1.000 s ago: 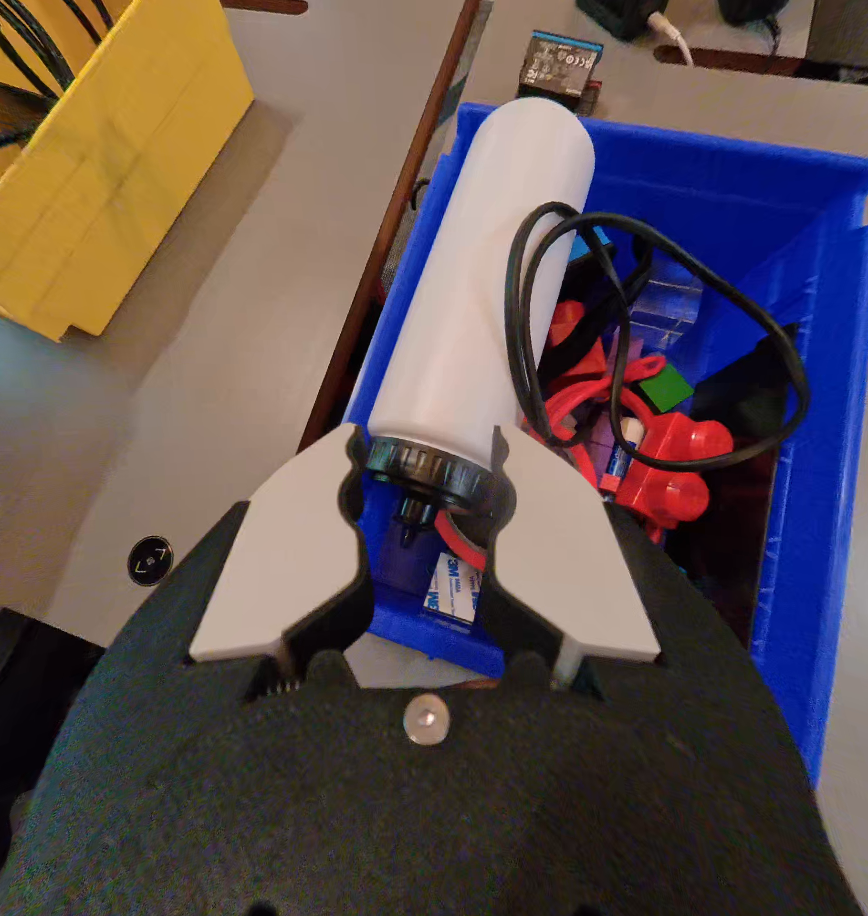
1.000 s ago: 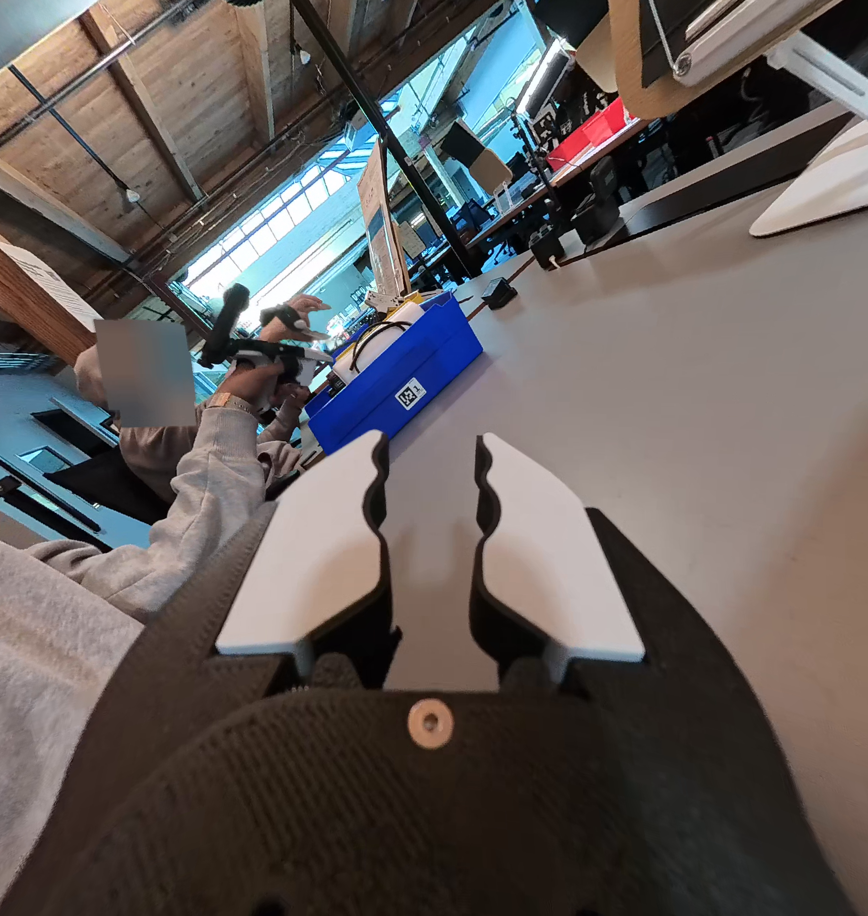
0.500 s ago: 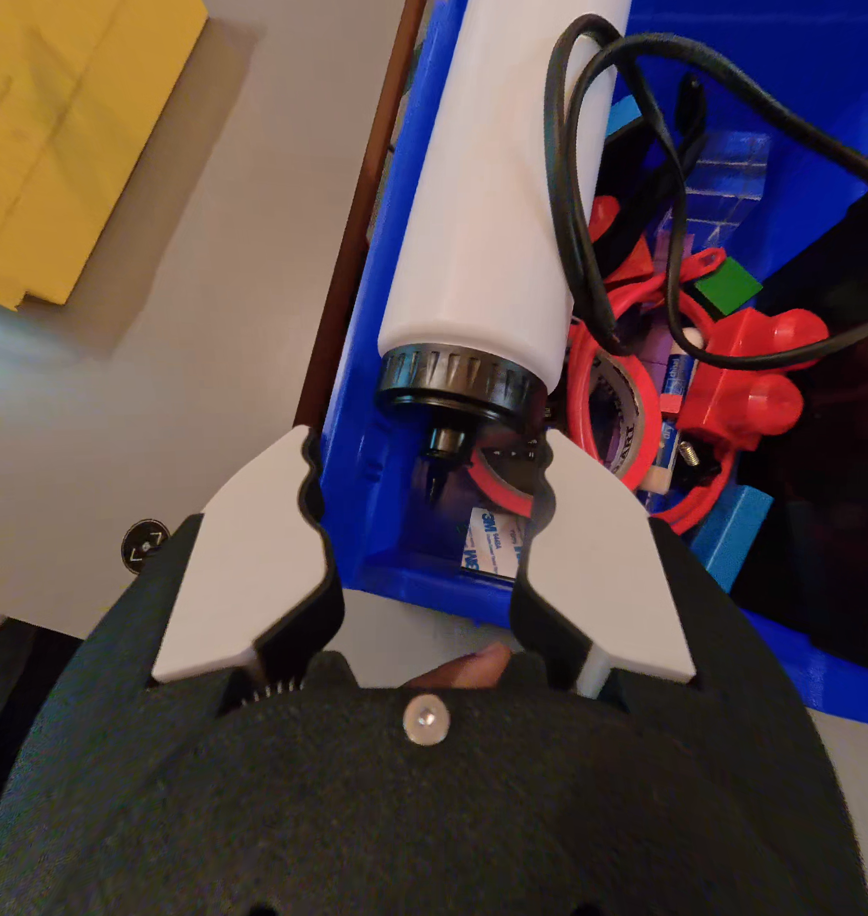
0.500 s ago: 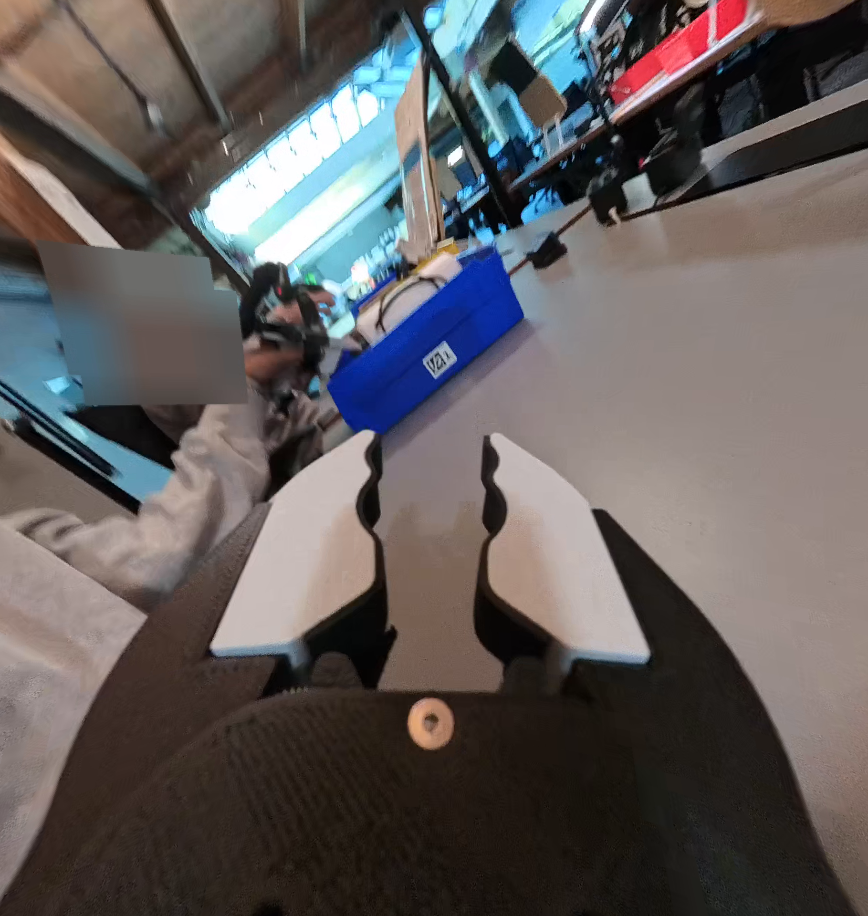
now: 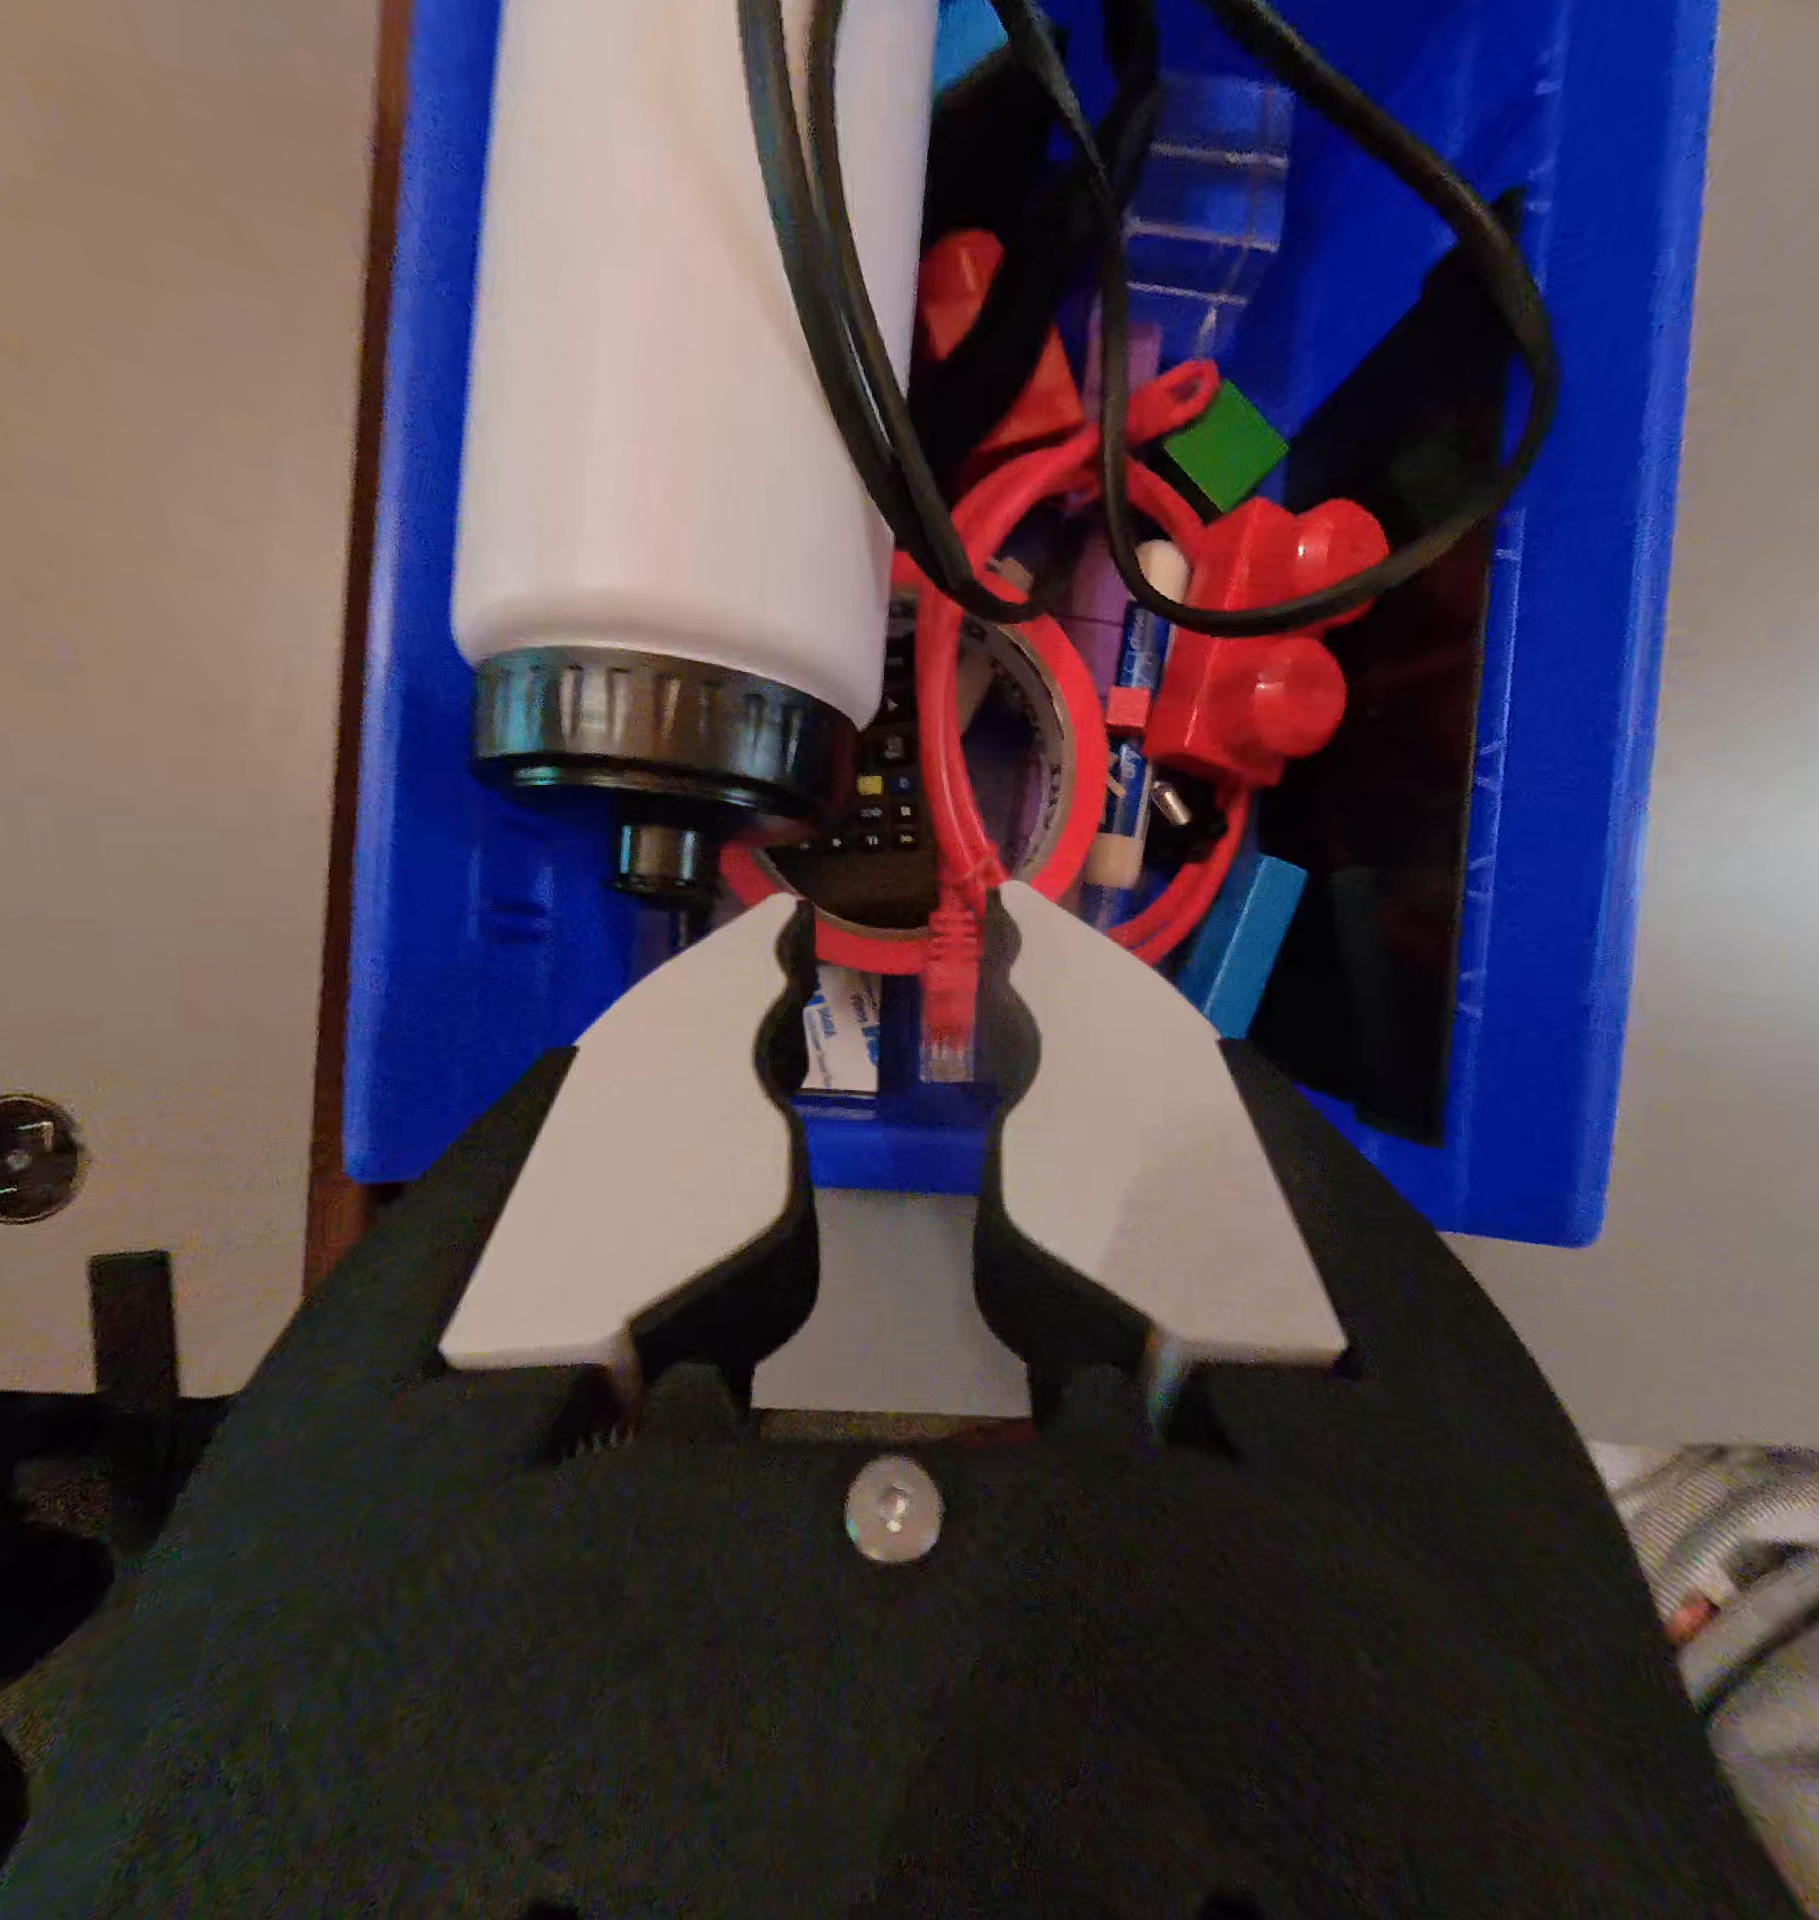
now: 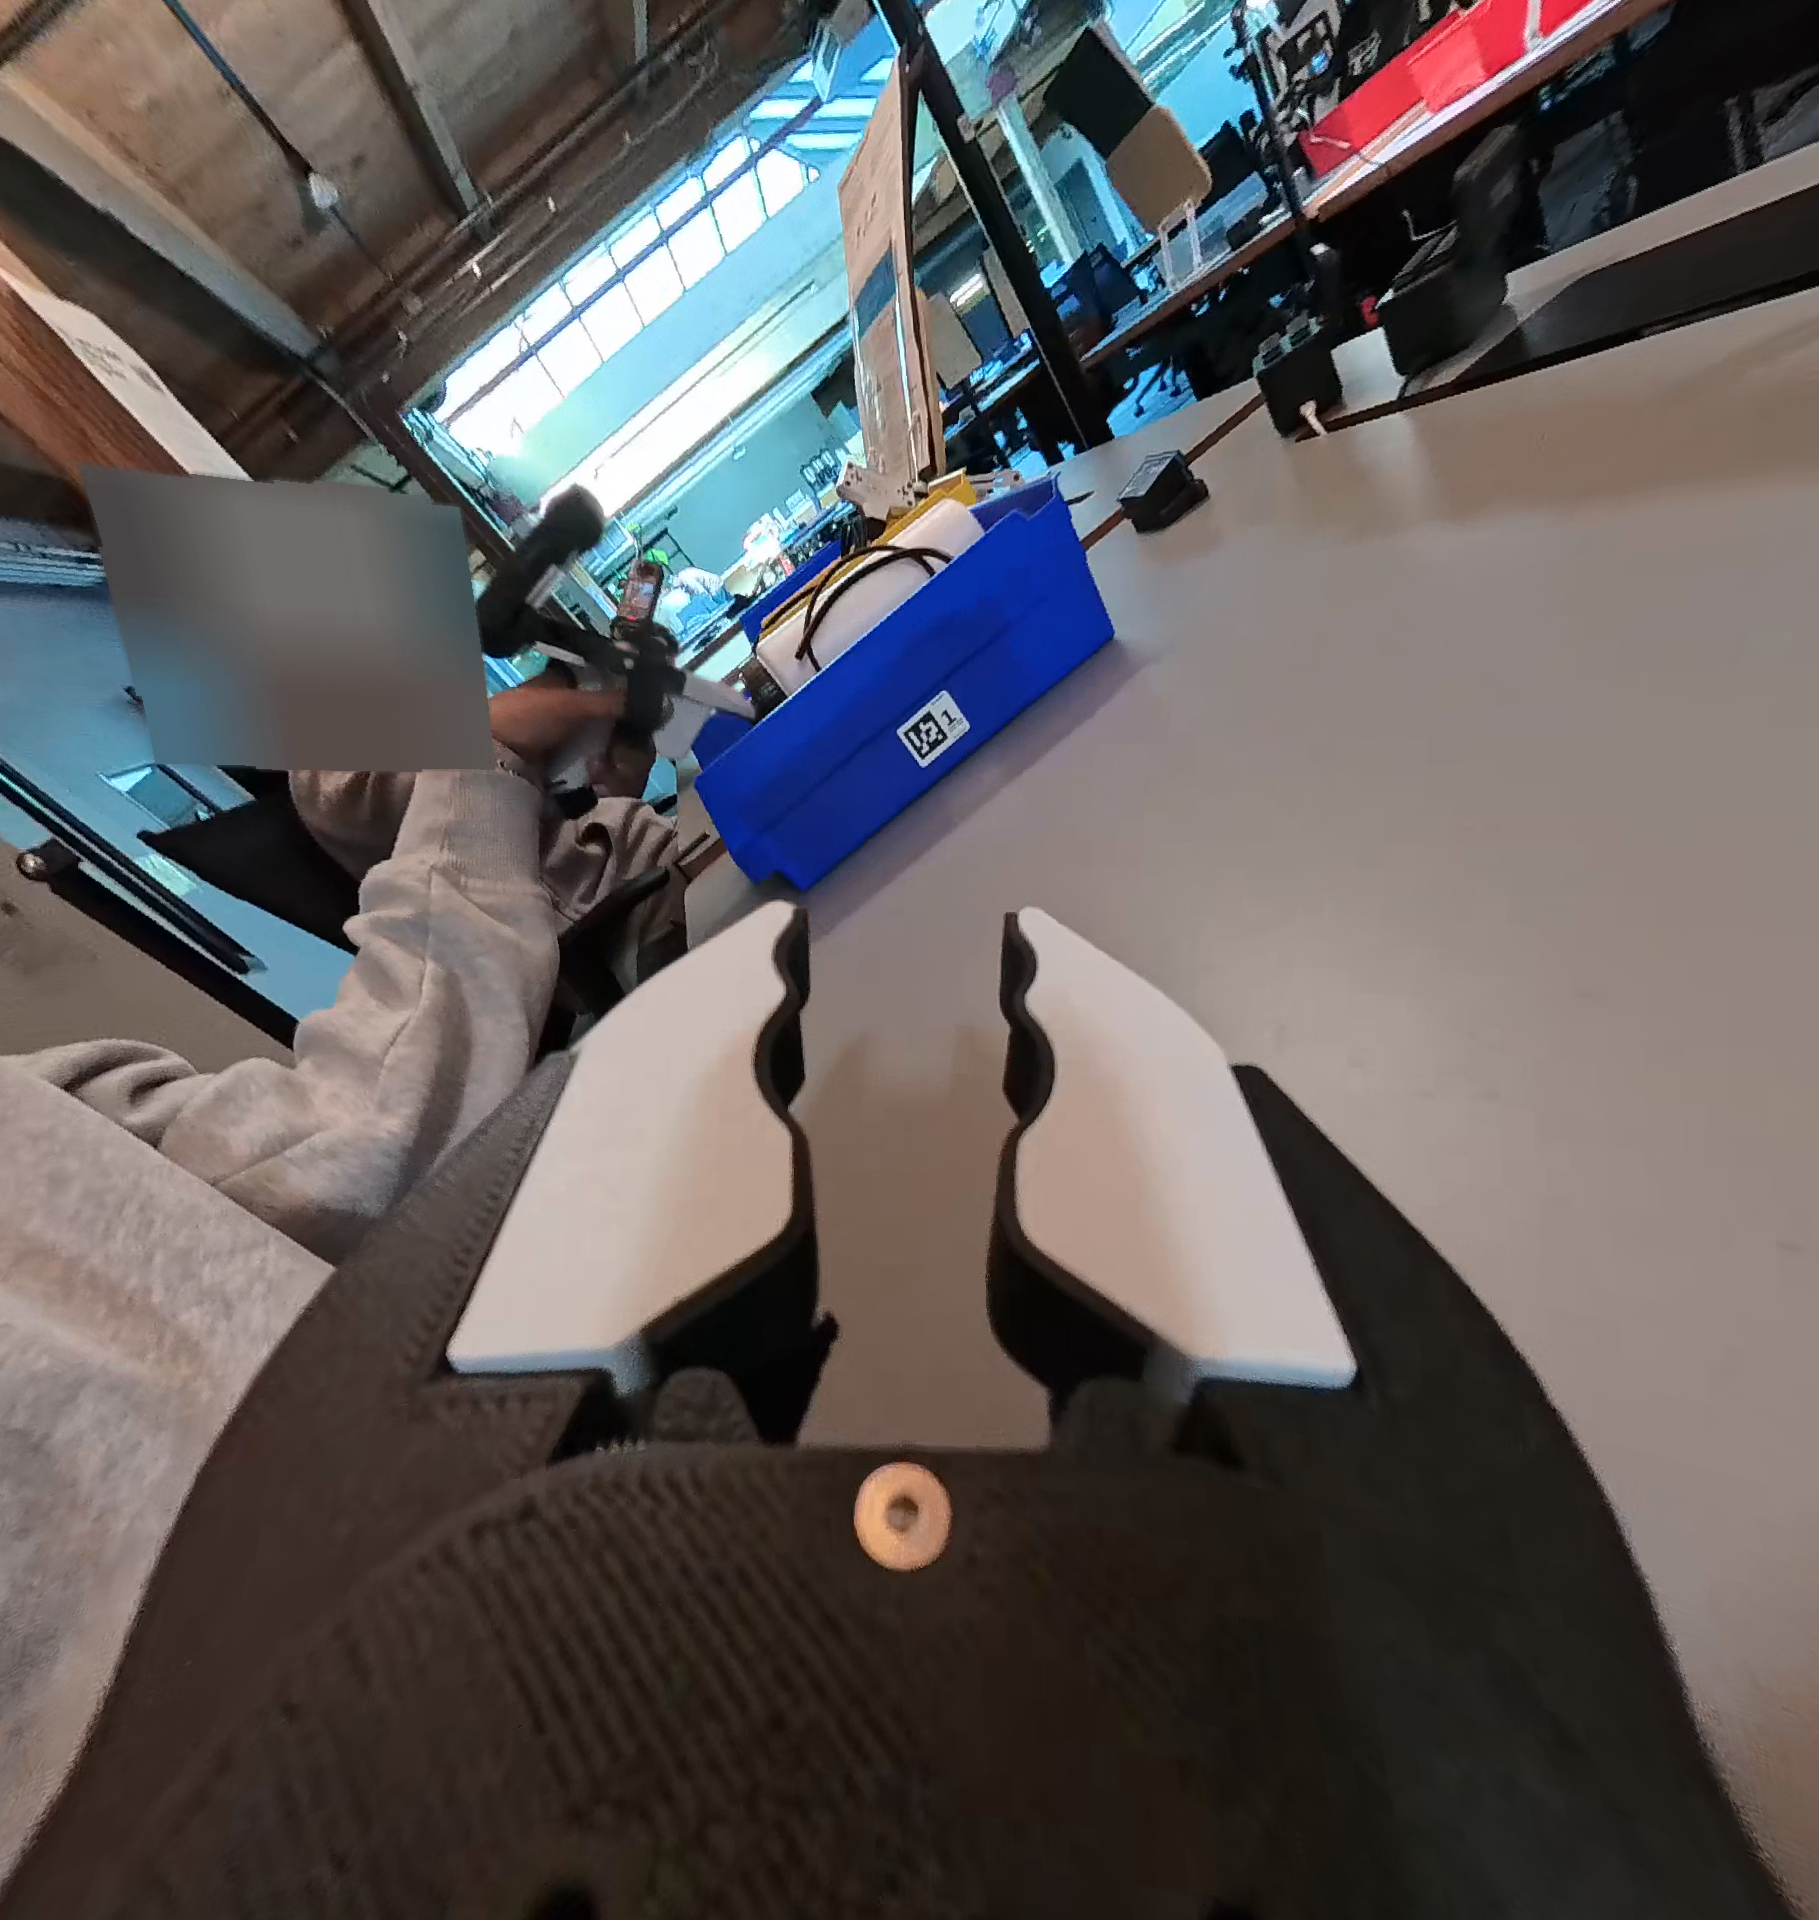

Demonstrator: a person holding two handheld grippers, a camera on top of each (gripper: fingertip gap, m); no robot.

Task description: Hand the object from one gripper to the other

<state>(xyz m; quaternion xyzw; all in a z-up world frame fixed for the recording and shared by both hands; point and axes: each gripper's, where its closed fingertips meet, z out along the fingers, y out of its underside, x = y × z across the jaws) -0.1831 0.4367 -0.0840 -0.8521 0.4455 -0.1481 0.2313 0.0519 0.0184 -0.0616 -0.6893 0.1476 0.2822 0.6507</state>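
Observation:
A blue bin (image 5: 1632, 623) holds a white bottle with a black cap (image 5: 666, 364), a looped black cable (image 5: 1300, 613), a red cable (image 5: 952, 935), a red tape ring (image 5: 1076, 727), a red toy brick (image 5: 1258, 665) and a green block (image 5: 1225, 447). My left gripper (image 5: 894, 925) is open over the bin's near end. The red cable's plug lies between its fingertips, and I cannot see either finger touching it. My right gripper (image 6: 905, 925) is open and empty above the grey table, well short of the bin (image 6: 915, 686). The left gripper (image 6: 718, 701) shows there at the bin's near end.
A brown seam (image 5: 349, 623) between two tabletops runs along the bin's left side. A round button (image 5: 17, 1158) sits in the table at the left. A person's grey sleeve (image 6: 396, 1018) lies left of my right gripper. A small black box (image 6: 1159, 494) sits beyond the bin. My hands' fingertips stand some 50 cm from each other.
My left gripper left the bottle's cap, opened wide, then shifted right over the red cable plug and narrowed. My right gripper stayed open and turned a little towards the bin.

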